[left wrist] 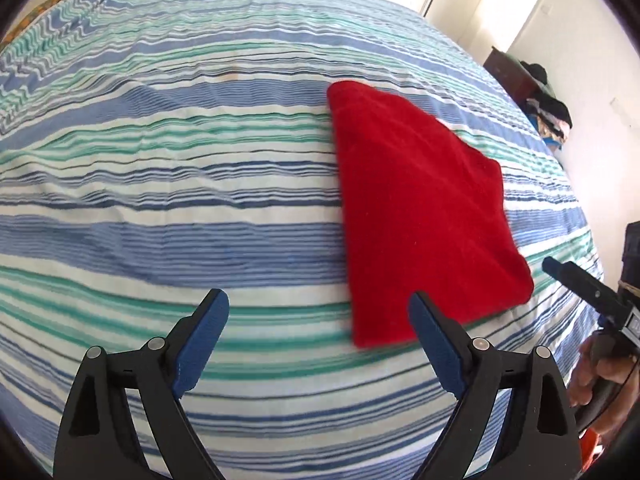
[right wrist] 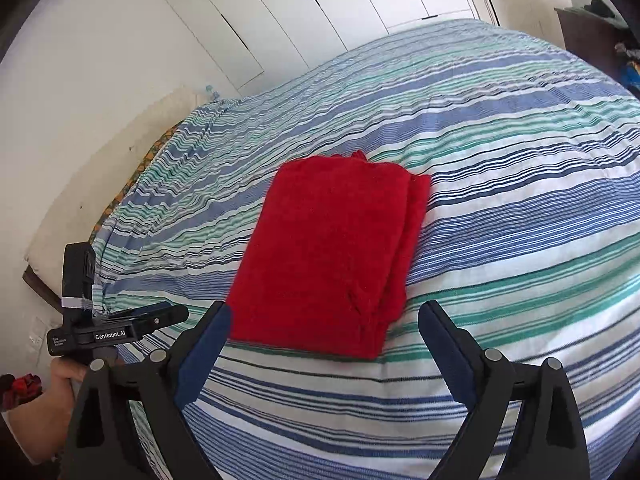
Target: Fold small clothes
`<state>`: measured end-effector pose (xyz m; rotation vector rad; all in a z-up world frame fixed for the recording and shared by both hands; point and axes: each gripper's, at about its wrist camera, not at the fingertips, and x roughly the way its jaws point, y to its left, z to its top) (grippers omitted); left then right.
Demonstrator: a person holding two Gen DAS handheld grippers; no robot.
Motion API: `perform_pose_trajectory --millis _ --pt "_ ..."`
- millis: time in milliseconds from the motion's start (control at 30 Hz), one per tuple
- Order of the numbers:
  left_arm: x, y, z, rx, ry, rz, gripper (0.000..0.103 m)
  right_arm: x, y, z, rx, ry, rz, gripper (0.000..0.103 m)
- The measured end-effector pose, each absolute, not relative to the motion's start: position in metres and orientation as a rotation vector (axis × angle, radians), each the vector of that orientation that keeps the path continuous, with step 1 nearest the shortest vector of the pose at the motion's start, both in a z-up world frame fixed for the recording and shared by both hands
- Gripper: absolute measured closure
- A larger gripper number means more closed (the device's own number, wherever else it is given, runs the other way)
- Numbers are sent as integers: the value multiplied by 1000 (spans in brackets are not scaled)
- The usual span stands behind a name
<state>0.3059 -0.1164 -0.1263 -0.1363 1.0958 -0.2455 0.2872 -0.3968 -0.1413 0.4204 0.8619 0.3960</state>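
Red cloth (right wrist: 328, 248) lies folded on the striped bedsheet (right wrist: 500, 208). The left gripper (left wrist: 318, 324) and right gripper (right wrist: 324, 336) both hover spread apart, holding nothing.

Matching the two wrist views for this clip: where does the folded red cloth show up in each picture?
Left wrist view: the red cloth lies right of centre on the striped bedspread, just beyond the open left hand-held gripper.
Right wrist view: the red cloth sits centre frame, its near edge between the fingers of the open right hand-held gripper.
Shared landmark: the blue, green and white striped bedspread under the cloth.
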Motion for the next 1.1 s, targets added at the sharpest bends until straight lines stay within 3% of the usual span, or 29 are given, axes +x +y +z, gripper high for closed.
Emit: perform_pose_trajectory --millis 233,267,300,333,367,400,433,700,800,900,967,1000,1067,1100 --pt "358 -143 -177 -266 1268 -298 12 362 -390 -210 561 1078 439 11" --pt "358 -143 -176 -299 1274 -311 18 364 -388 -210 586 1070 462 25" --pt "359 -144 -176 -335 1295 -342 46 366 -384 -212 618 1078 512 36" --pt "361 -147 -177 -369 1334 -384 67 370 -379 -215 640 1113 546 64" --pt "363 -147 -172 -361 1345 -372 70 373 -375 -217 637 1148 542 74" --pt "367 -147 -164 -355 1337 -378 80 376 -371 -215 623 1165 534 75" --pt "372 -145 -153 -358 1323 -393 81 378 -368 -207 589 1162 530 76" --pt "400 -106 -10 -321 991 -412 82 422 -337 -70 398 882 612 78" --pt "392 -97 14 -277 924 -408 82 426 -324 -31 341 785 652 78" --pt "376 -98 -5 -234 946 -398 81 422 -317 -33 332 788 669 78" --pt "361 -99 -48 -228 1016 -369 74 413 -313 -61 335 848 664 76" --pt "353 -103 -76 -196 1074 -330 64 407 -313 -82 331 893 646 74" --pt "332 -109 -126 -69 1179 -218 66 390 -315 -132 289 1026 551 51" --pt "316 -107 -140 -24 1191 -184 65 377 -319 -152 244 1071 487 50"
